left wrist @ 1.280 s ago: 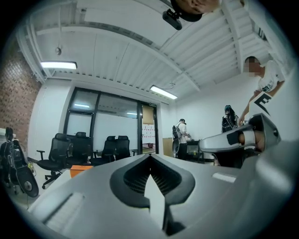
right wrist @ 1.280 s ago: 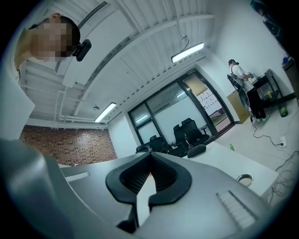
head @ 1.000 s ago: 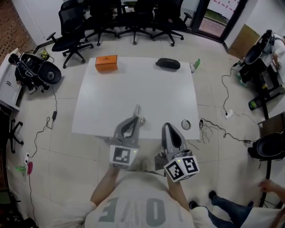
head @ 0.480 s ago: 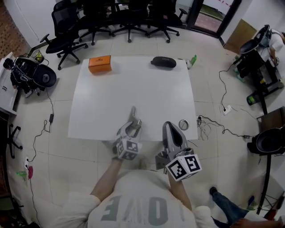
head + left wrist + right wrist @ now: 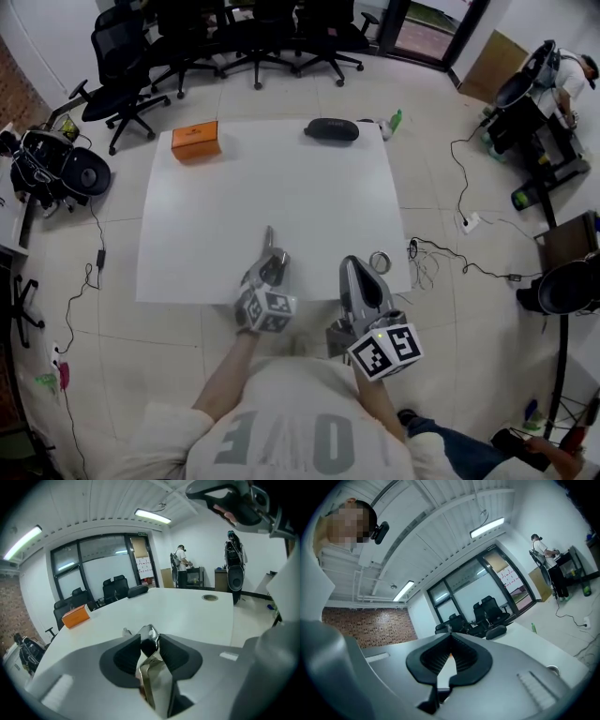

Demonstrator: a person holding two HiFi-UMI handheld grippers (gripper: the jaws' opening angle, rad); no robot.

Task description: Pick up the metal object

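Observation:
A slim shiny metal object (image 5: 269,240) (image 5: 149,634) sticks out forward from between the pads of my left gripper (image 5: 271,262) (image 5: 150,643), over the near edge of the white table (image 5: 234,202). The left jaws are closing, and both dark pads lie against the object's sides. My right gripper (image 5: 354,270) (image 5: 450,637) hovers at the table's near edge, to the right of the left one. Its jaws meet at the tips with nothing between them.
An orange box (image 5: 195,140) (image 5: 75,616) sits at the far left corner and a black case (image 5: 331,129) at the far edge. A round silver ring (image 5: 380,262) (image 5: 209,597) lies near the right gripper. Office chairs (image 5: 234,37) stand beyond the table; cables (image 5: 450,262) trail on the floor at right.
The left gripper has rolled over on its side with the metal object at its tips and drawn back slightly toward the near edge. The right gripper has stayed where it was.

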